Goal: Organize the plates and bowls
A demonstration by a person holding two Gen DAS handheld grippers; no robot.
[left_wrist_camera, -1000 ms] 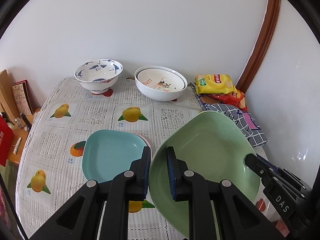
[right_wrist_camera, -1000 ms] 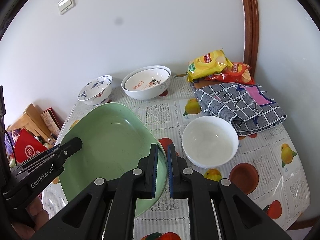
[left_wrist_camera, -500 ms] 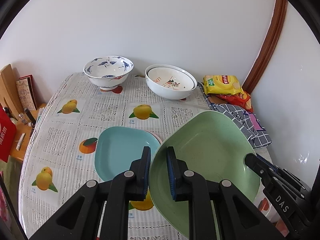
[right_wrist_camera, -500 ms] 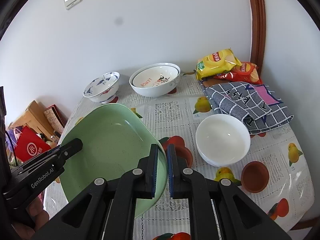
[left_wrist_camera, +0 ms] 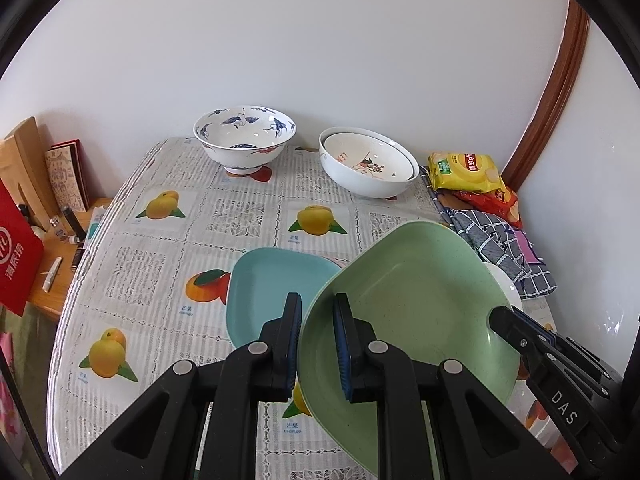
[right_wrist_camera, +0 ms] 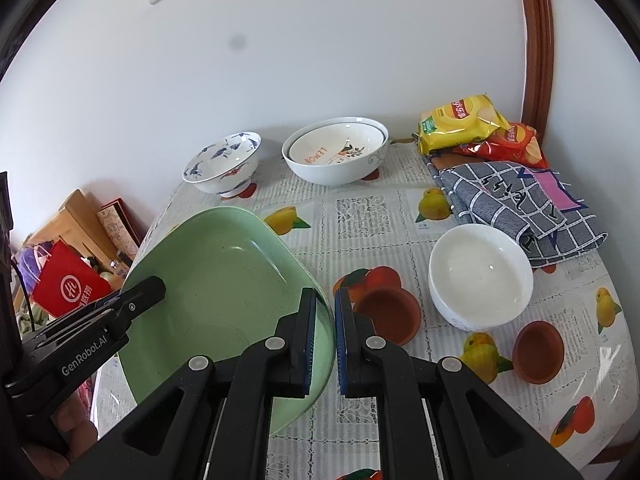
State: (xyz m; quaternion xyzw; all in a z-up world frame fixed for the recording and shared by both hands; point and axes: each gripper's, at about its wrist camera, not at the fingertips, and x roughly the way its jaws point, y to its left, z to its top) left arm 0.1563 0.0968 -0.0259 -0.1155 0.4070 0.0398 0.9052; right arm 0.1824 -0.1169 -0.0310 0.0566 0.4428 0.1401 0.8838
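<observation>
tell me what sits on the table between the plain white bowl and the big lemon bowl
Nothing stands there. In the right wrist view, only fruit-print tablecloth runs between the plain white bowl and the lemon bowl; the checked cloth lies off to the right.

A pale green plate [left_wrist_camera: 420,304] is showing faint speckles; a plain light blue plate [left_wrist_camera: 272,284] is lying beside it. The far bowl [left_wrist_camera: 245,136] is wearing blue cranes on white, the counter [left_wrist_camera: 168,240] is displaying orange and yellow fruit prints, and the cloth [right_wrist_camera: 520,200] is showing grey checks.
</observation>
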